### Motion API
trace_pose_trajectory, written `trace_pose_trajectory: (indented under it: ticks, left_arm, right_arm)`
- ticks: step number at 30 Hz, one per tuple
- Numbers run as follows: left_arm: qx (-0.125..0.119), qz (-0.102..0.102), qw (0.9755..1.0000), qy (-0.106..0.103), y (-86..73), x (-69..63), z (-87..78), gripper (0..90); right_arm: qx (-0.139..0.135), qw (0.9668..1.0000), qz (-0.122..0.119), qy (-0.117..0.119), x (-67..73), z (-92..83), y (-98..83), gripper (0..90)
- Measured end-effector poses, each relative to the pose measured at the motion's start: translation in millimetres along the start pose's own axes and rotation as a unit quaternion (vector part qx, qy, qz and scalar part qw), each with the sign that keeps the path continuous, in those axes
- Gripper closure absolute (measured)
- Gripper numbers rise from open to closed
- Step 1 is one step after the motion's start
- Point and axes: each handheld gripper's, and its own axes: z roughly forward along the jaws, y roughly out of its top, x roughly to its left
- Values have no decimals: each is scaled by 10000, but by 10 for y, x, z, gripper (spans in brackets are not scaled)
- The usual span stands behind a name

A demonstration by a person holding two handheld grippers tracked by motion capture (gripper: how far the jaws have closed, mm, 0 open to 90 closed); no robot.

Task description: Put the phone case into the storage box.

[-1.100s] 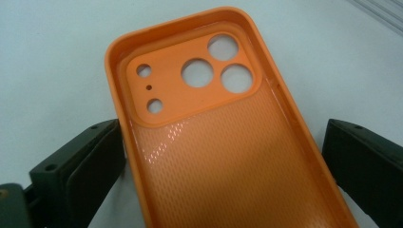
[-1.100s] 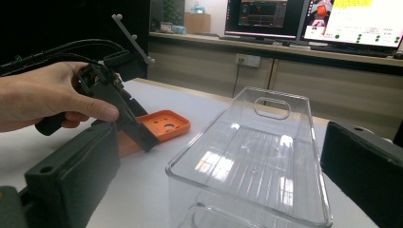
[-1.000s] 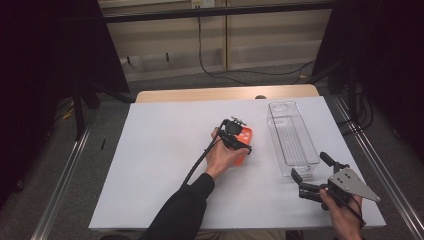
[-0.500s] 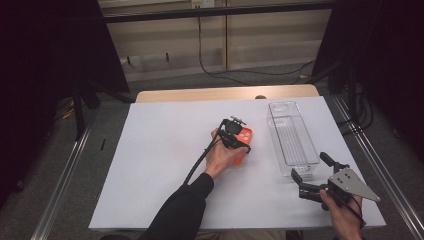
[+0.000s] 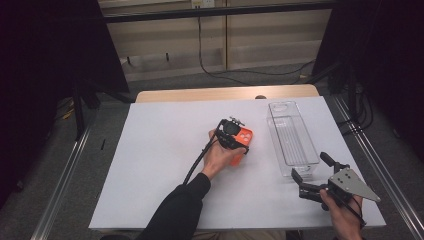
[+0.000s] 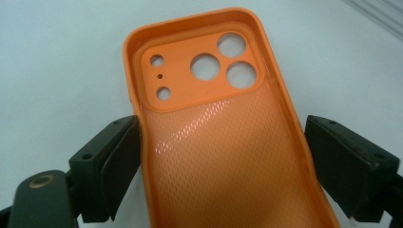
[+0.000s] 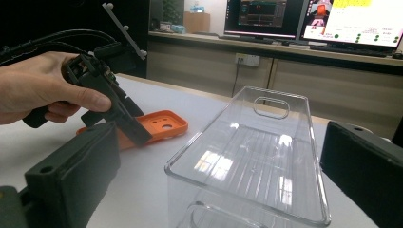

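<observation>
An orange phone case [image 5: 244,136] lies inside-up on the white table, its camera cut-outs facing away from me [image 6: 223,142]. My left gripper [image 5: 234,142] comes down over it, and its two black jaws stand against the case's long sides [image 6: 223,156], the left one pressing the rim in slightly. From the side, the case [image 7: 161,124] lies flat under that gripper [image 7: 119,114]. My right gripper [image 5: 310,167] is held open near the front right with nothing between its jaws, and it faces the near end of a clear plastic bin [image 7: 247,194].
The clear bin [image 5: 280,107] lies lengthwise at the table's right, empty, with a handle slot at its far end. White paper [image 5: 150,160] covers the tabletop, bare on the left half. Metal rails run along both sides of the table; monitors stand beyond.
The left hand has shifted only slightly over the case. The right gripper has stayed where it was.
</observation>
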Motion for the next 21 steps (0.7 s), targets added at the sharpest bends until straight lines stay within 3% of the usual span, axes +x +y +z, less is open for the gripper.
trace_pose_trajectory:
  ticks: [15,21]
  left_arm:
    - [-305,219,9993,46,-14,-19,-130,137]
    - [-433,197,9989,2,-41,31,-211,137]
  right_arm:
    - [3,10000,0,13,-2,2,-2,0]
    - [1,10000,-7,19,0,8,-3,0]
